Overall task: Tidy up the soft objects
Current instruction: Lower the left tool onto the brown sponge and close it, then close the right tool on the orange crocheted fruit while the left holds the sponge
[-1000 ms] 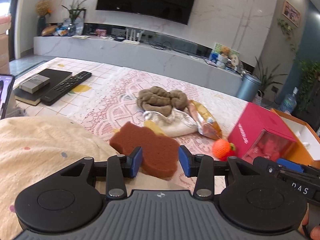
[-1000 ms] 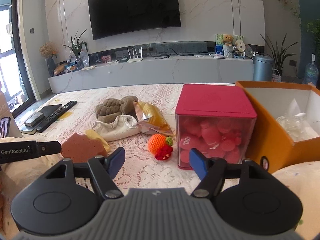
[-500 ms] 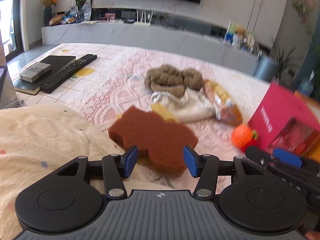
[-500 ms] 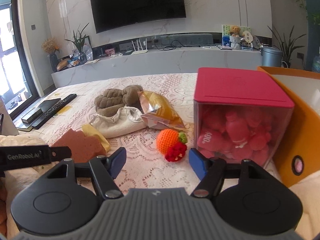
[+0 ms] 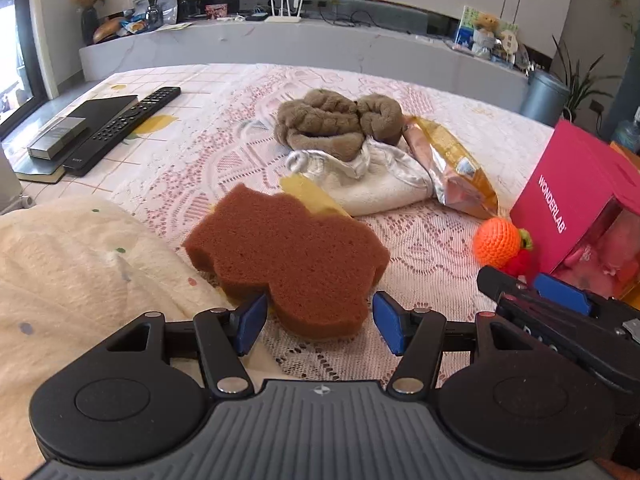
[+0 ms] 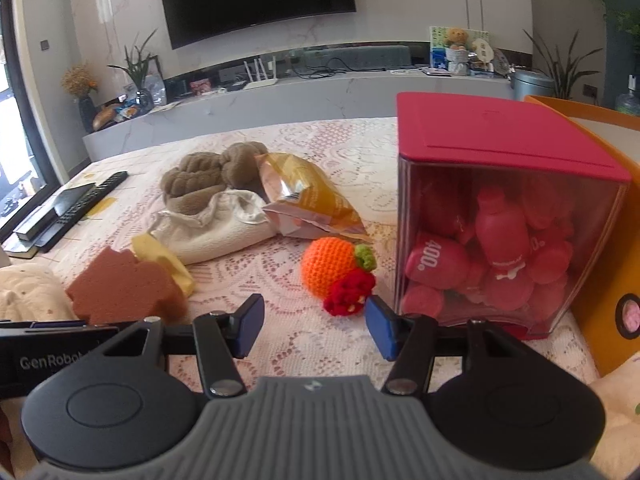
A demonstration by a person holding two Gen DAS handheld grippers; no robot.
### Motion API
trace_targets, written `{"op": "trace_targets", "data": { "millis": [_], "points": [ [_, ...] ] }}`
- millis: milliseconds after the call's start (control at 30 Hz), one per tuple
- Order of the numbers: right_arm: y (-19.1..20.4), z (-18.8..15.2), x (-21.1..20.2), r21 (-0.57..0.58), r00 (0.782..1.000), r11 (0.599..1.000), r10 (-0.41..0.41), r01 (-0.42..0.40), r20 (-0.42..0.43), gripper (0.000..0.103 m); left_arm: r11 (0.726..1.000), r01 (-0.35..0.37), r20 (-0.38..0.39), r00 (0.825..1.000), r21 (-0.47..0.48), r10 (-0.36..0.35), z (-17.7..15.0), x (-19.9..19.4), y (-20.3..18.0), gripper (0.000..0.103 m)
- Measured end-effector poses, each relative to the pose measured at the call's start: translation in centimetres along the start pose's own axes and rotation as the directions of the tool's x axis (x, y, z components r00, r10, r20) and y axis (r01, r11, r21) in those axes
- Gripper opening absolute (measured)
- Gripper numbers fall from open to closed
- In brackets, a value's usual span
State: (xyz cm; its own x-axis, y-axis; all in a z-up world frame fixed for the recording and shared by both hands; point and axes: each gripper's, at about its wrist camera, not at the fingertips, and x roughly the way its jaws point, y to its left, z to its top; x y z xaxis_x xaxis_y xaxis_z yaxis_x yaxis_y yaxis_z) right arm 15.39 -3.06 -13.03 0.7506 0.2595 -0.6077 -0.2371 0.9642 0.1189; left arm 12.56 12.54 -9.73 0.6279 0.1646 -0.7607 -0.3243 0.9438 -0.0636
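Advanced since the earlier frame, the left gripper is spread around the brown sponge; the right gripper, also parted, is aimed at the crocheted orange.

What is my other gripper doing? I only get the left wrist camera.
Observer: The right gripper is open and holds nothing.
Operator: Is it near the knitted orange toy?
Observer: Yes. The toy lies on the lace cloth just ahead of the fingertips, its red part close to the right-hand pad.
Operator: What's in the pink box?
Observer: Its clear front shows pink bottles piled inside, and one is marked 400.
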Motion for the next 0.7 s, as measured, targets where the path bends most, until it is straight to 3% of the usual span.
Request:
{"op": "trace_targets", "data": {
  "millis": [100, 233, 300, 533, 567, 700],
  "points": [
    [-0.2, 0.0, 1.0, 0.020, 0.999, 0.999, -0.028, 0.028, -0.024, 0.038, 1.000, -0.025, -0.011, 1.000, 0.003, 0.025, 0.0, 0.2, -0.1, 0.059],
    [-0.3, 0.0, 1.7, 0.049, 0.997, 0.997, -0.064, 0.065, -0.034, 0.036, 1.000, -0.013, -0.001, 1.000, -0.009, 0.013, -0.1, 0.0, 0.1, 0.054],
    [-0.4, 0.0, 1.9, 0.057, 0.998, 0.997, -0.055, 0.057, -0.030, 0.016, 1.000, -0.006, 0.004, 1.000, -0.011, 0.006, -0.1, -0.2, 0.1, 0.052],
    [-0.6, -0.1, 1.3, 0.064, 1.000, 0.998, -0.024, 0.026, -0.019, 0.008, 0.999, 0.041, 0.058, 0.998, -0.023, -0.039, -0.6, -1.7, 0.5, 0.047],
    [-0.5, -0.1, 1.0, 0.062, 1.000, 0.998, -0.015, 0.016, -0.018, 0.000, 0.999, 0.047, 0.069, 0.997, -0.020, -0.045, -0.8, -2.0, 0.5, 0.047],
    [-0.2, -0.3, -0.5, 0.048, 0.999, 0.998, 0.034, -0.033, -0.019, 0.000, 0.998, 0.060, 0.098, 0.993, 0.003, -0.060, -1.5, -3.6, 0.4, 0.047]
  ]
}}
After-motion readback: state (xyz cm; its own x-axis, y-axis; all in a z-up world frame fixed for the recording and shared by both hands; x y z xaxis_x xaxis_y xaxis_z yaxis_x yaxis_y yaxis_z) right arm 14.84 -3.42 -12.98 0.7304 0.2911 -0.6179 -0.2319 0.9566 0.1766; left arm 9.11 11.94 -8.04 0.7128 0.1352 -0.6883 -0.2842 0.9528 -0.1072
